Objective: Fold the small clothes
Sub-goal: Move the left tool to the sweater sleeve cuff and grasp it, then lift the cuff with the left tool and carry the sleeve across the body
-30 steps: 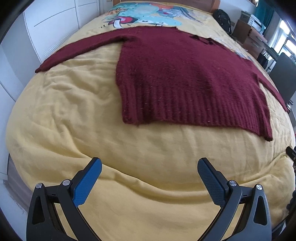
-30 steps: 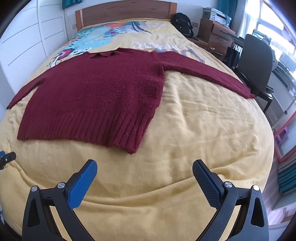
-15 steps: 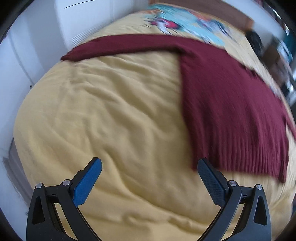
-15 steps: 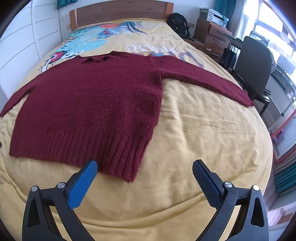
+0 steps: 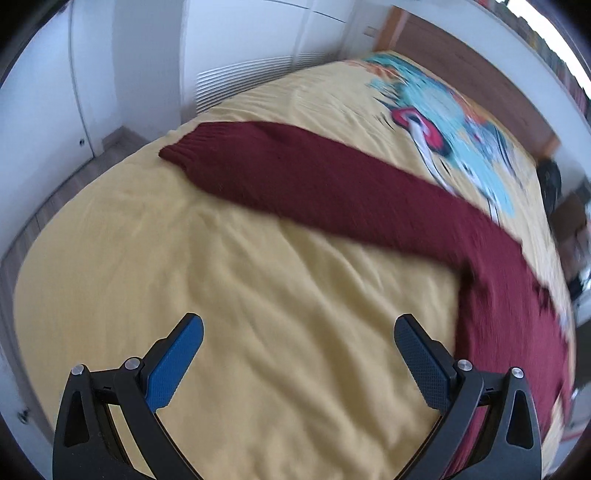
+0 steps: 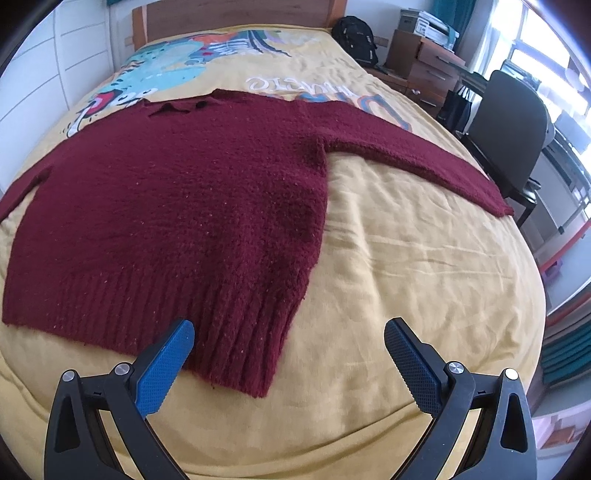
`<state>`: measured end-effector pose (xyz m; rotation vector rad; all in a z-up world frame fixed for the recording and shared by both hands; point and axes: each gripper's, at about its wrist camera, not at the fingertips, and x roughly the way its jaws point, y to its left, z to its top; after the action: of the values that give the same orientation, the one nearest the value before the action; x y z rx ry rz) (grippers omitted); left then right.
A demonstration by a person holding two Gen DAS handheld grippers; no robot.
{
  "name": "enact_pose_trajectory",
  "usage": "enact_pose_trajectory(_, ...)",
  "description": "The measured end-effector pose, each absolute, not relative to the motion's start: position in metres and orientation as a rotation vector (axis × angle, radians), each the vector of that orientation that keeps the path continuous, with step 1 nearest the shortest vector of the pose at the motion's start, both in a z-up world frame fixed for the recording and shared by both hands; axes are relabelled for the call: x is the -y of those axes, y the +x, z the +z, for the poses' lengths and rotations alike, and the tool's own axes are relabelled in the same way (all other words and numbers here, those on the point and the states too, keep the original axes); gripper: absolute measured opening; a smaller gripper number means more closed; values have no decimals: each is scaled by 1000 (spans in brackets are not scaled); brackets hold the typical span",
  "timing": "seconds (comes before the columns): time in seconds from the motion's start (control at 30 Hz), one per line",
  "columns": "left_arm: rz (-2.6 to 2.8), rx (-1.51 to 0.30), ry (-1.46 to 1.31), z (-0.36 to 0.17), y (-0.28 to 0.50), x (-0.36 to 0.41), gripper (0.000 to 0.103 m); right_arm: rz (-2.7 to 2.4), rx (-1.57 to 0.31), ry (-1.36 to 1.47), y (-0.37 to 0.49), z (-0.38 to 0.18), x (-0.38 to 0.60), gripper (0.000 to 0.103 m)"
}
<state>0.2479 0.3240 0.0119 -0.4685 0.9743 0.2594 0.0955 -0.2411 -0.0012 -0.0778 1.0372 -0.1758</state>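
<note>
1. Right wrist view: the right gripper [image 6: 289, 341] has its jaws spread wide and grasps nothing; it hangs over the foot edge of the bed [image 6: 424, 258], its left finger above the ribbed hem [image 6: 177, 314] of the maroon sweater [image 6: 177, 206].
2. The sweater lies flat and face down on the yellow bedspread, its collar toward the headboard [image 6: 236, 13] and one sleeve [image 6: 417, 155] reaching the bed's right edge, near a black chair [image 6: 509, 129].
3. Left wrist view: the left gripper [image 5: 298, 334] is likewise released and empty above bare bedspread; the other sleeve [image 5: 314, 177] runs to the left edge. This view is blurred.
</note>
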Motion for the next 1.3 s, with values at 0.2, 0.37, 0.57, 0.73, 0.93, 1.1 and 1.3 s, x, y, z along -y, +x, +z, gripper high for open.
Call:
enact_pose_trajectory(0.2,313,-940,-649,3,281,-387,102,-181,-1064,-87,104,-11,238,103)
enact_pose_trajectory(0.37,308,-924,-788,-14,295,-425,100,-186,-1083,-102,108,-16,237,103)
enact_pose_trajectory(0.57,278,-890,-942,-35,299,-456,82,-200,-1103,-112,115,-22,238,103)
enact_pose_trajectory(0.73,227,-815,-1064,-44,298,-475,66,-187,-1125,-121,118,-30,232,103)
enact_pose_trajectory(0.93,157,-663,-1290,-63,285,-500,42,-169,-1146,-124,121,-38,226,103)
enact_pose_trajectory(1.1,105,-588,-1369,-67,280,-507,37,-160,-1151,-123,121,-40,225,103)
enact_pose_trajectory(1.3,144,-652,-1350,-59,289,-508,17,-164,-1137,-110,121,-36,230,103)
